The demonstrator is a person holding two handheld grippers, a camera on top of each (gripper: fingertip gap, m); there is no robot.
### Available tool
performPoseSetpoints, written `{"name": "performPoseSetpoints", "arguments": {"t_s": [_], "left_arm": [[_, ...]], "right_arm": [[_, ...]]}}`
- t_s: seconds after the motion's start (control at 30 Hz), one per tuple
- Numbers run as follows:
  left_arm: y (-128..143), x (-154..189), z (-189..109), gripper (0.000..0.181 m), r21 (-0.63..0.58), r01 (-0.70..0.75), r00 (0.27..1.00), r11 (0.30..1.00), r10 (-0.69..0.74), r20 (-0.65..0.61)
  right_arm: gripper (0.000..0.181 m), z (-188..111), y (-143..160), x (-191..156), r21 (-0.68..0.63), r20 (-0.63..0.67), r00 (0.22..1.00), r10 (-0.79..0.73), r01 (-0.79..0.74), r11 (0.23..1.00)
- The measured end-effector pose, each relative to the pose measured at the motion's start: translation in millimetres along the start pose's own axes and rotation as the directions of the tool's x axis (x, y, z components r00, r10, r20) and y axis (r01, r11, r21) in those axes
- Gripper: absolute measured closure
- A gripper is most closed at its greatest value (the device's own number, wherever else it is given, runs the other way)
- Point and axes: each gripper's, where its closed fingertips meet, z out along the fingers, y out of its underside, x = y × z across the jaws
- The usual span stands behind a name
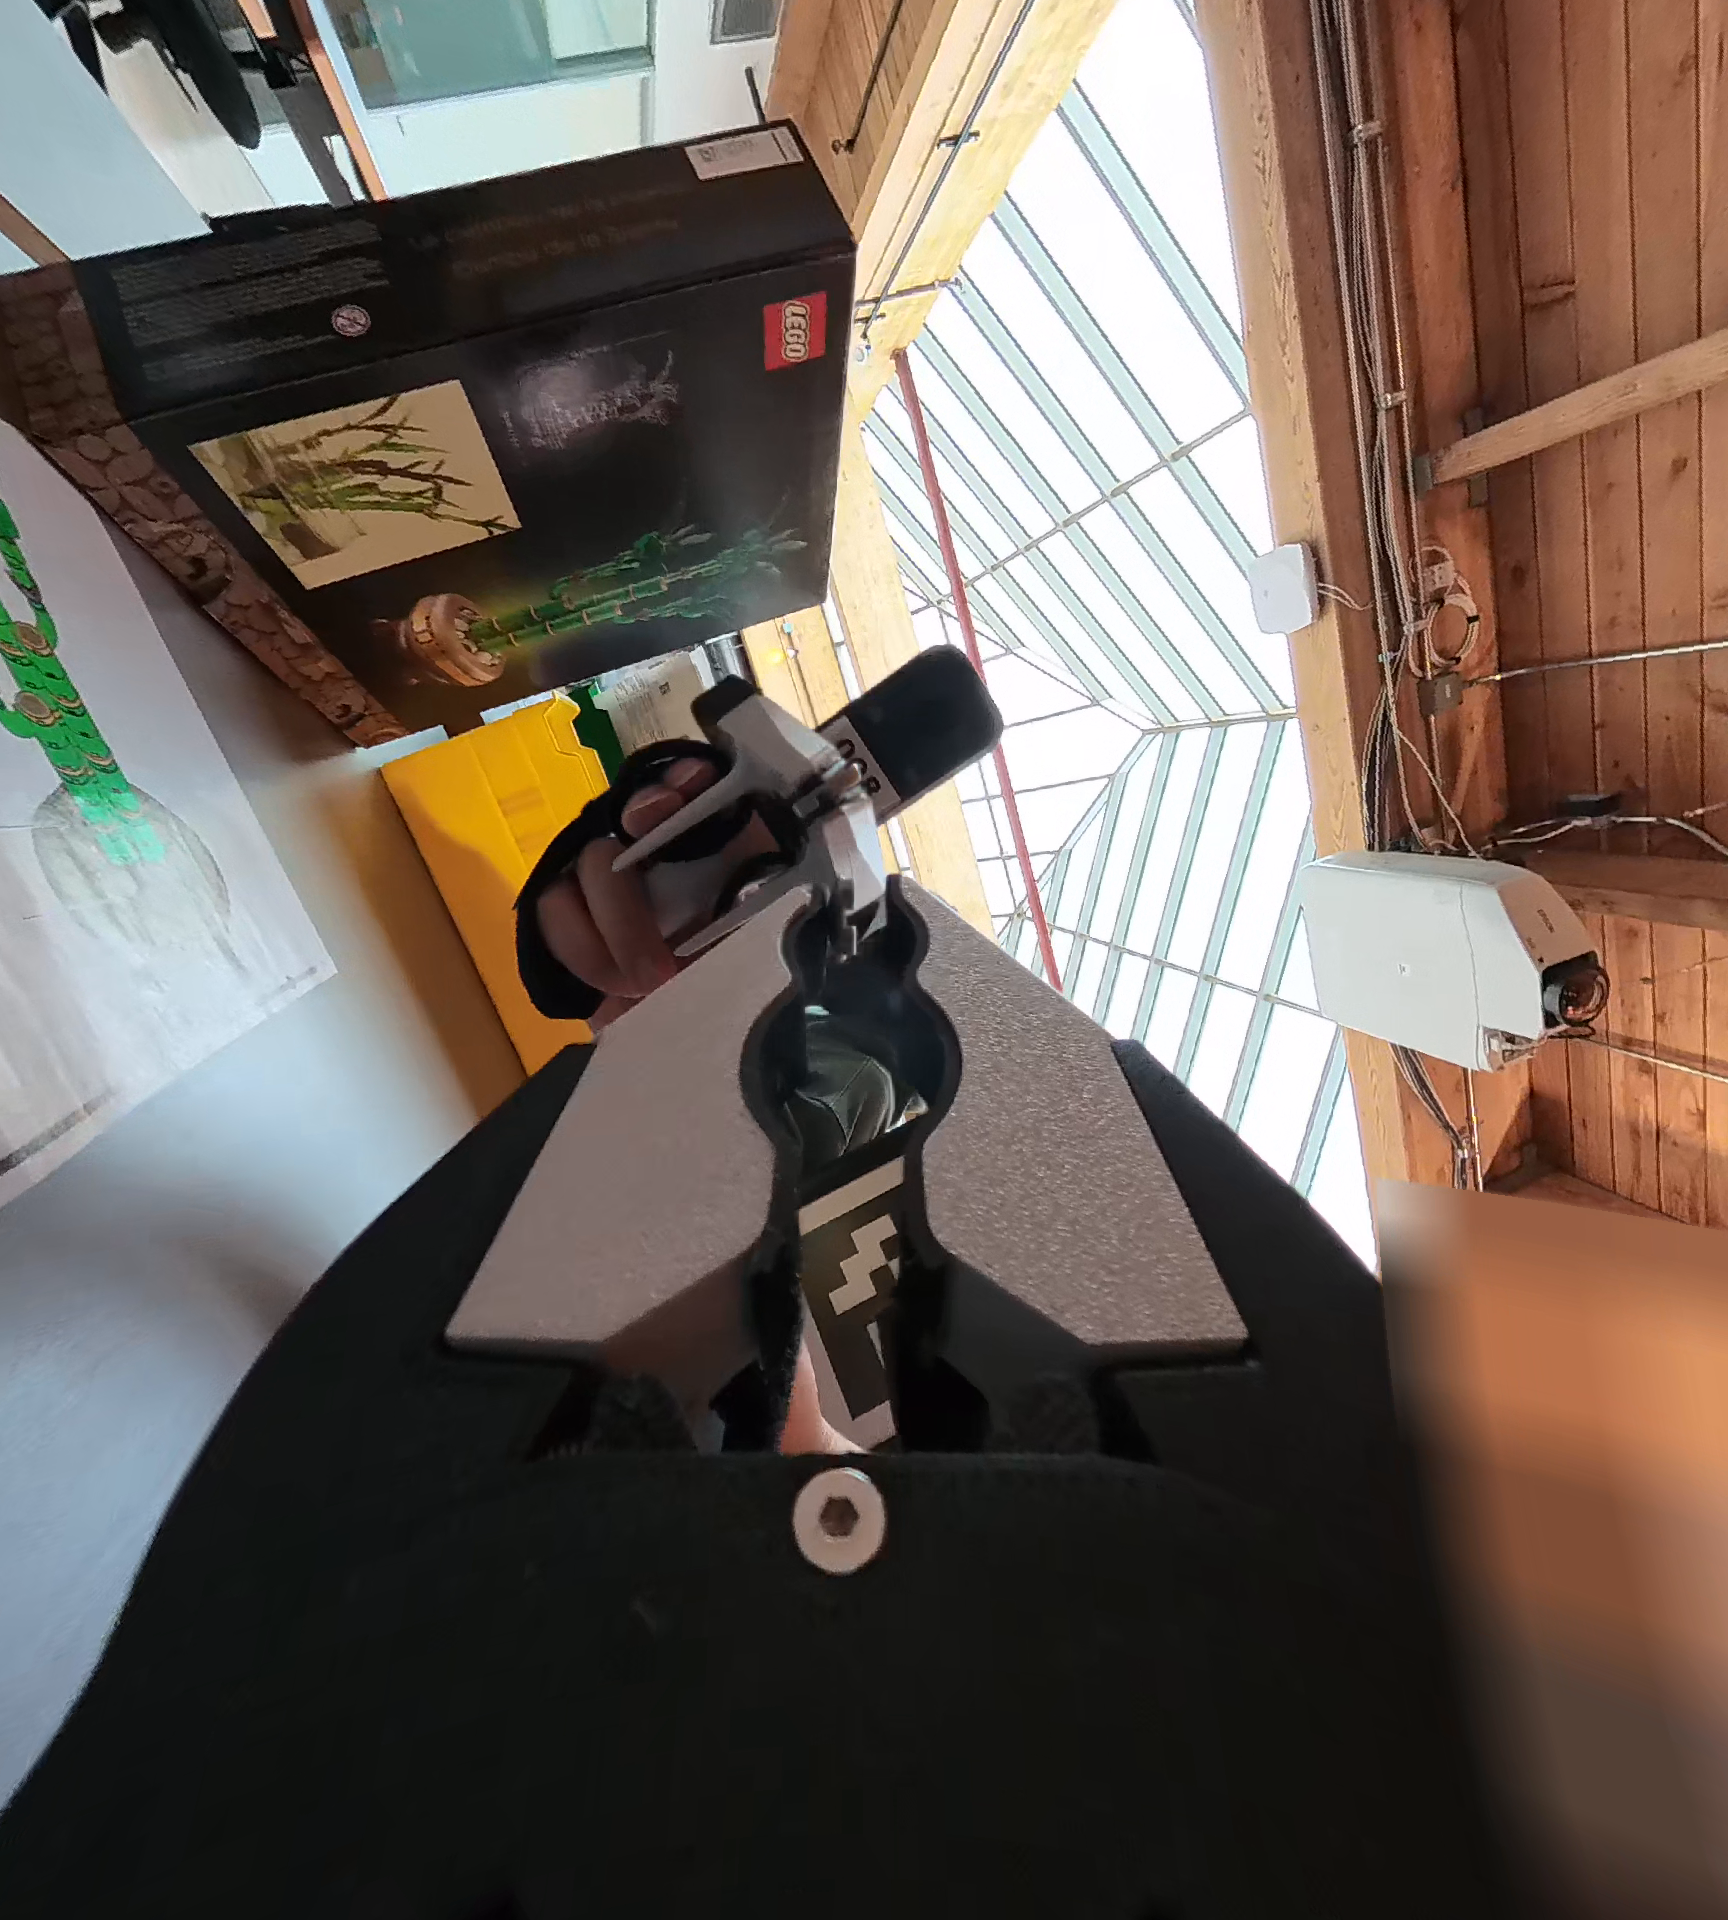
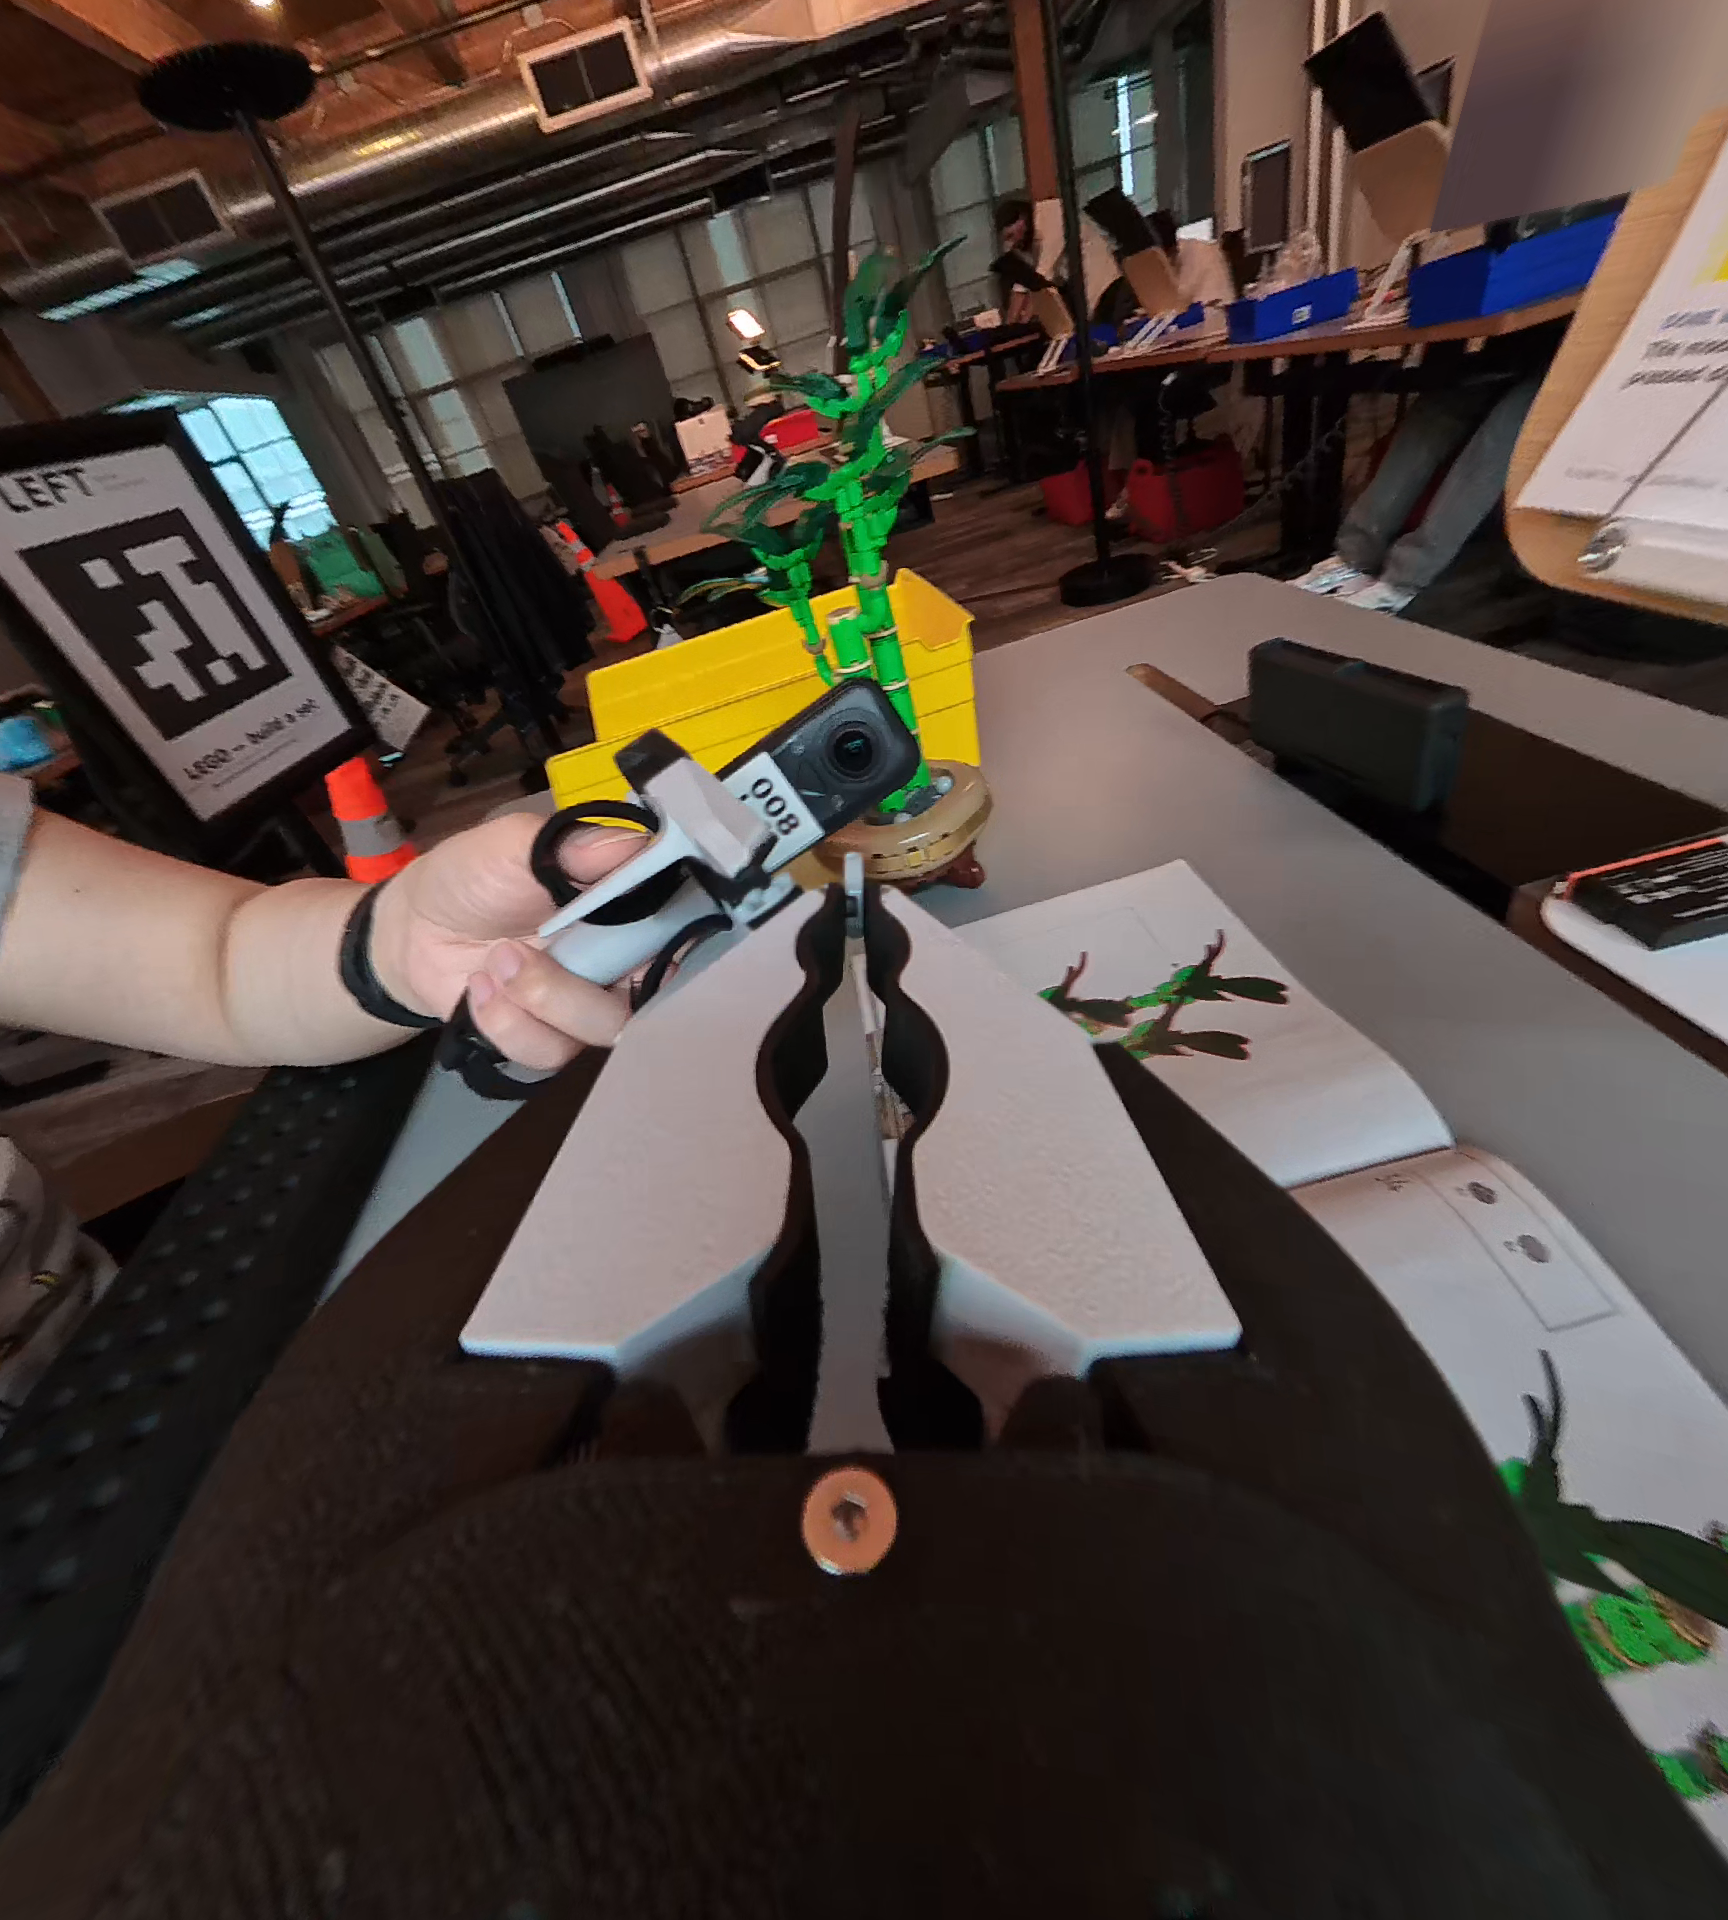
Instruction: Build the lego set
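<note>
Right gripper (image 2: 855,920) first: its jaws are nearly closed, only a slim gap between them, and they hold nothing. The left gripper (image 1: 855,935) looks the same, a narrow slit and nothing gripped. The two grippers meet tip to tip, each seen edge-on through the other's gap. Just beyond the tips stands the bamboo model (image 2: 865,582), with the yellow bin (image 2: 725,675) behind it. The booklet (image 2: 1203,1049) lies open to the right.
</note>
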Motion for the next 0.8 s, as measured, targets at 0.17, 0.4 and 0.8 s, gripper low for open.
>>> {"name": "performPoseSetpoints", "arguments": {"t_s": [0.17,0.4,0.8], "left_arm": [[-8.1,-1.9,-3.3,0.15,0.023,-0.017,0.999,1.0,0.016,0.031],[-14.6,-2.7,-7.6,0.139,0.025,-0.024,0.998,0.999,0.023,0.063],[-9.8,21.6,-1.3,0.146,-0.011,-0.077,0.996,0.997,0.077,-0.046]], "right_arm": [[0.18,-4.3,-3.7,6.6,-0.084,-0.151,0.955,-0.257,0.247,0.966],[0.179,8.4,1.7,-2.2,-0.401,-0.197,0.745,-0.637,0.532,0.746],[0.18,21.5,-21.6,-28.0,-0.3,-0.207,0.739,-0.641,0.576,0.76]]}}
